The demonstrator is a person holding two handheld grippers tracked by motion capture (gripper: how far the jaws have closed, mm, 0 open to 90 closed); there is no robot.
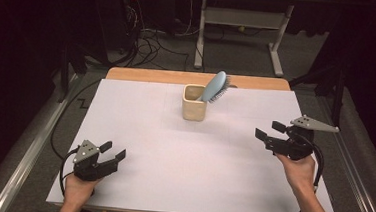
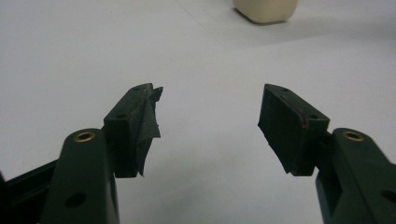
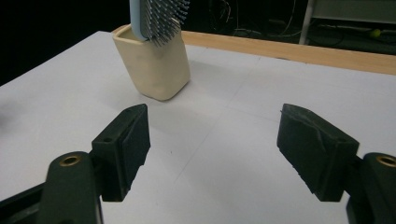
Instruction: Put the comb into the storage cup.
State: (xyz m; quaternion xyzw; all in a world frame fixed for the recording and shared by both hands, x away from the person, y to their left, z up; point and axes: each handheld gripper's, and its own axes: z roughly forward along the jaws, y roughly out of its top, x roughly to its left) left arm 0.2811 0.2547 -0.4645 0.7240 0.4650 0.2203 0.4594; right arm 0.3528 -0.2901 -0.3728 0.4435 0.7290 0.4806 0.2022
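The brush point(image 1: 216, 86) stands handle-down in the cup point(image 1: 194, 109), its blue head leaning out over the cup's rim toward the table's far right, bristles facing right in the high view. Cup and brush sit near the far middle of the white sheet point(image 1: 172, 155), well apart from both claws.

The right claw point(image 1: 269, 133) hangs above the sheet's right part, held from below by the right hand point(image 1: 299, 170). Its jaws point toward the table's middle and stand released, with a wide gap and nothing between them. From this claw, the cup lies ahead and off to the far left; in the right gripper view the cup point(image 3: 154, 65) stands beyond the tip of the left jaw, and the brush point(image 3: 156, 18) rises from it with its bristles turned toward the claw. Bare sheet lies between the jaws and the cup.

The left claw point(image 1: 113, 151) sits low over the near left part of the sheet, held by the left hand point(image 1: 77, 188). Its jaws are also released and empty, angled toward the far right. In the left gripper view the cup's base point(image 2: 266, 10) shows at the top edge, far ahead of the right jaw, with a long stretch of sheet before it. Neither claw touches the cup or the brush.

The table's wooden edge point(image 1: 198, 78) runs just behind the cup.
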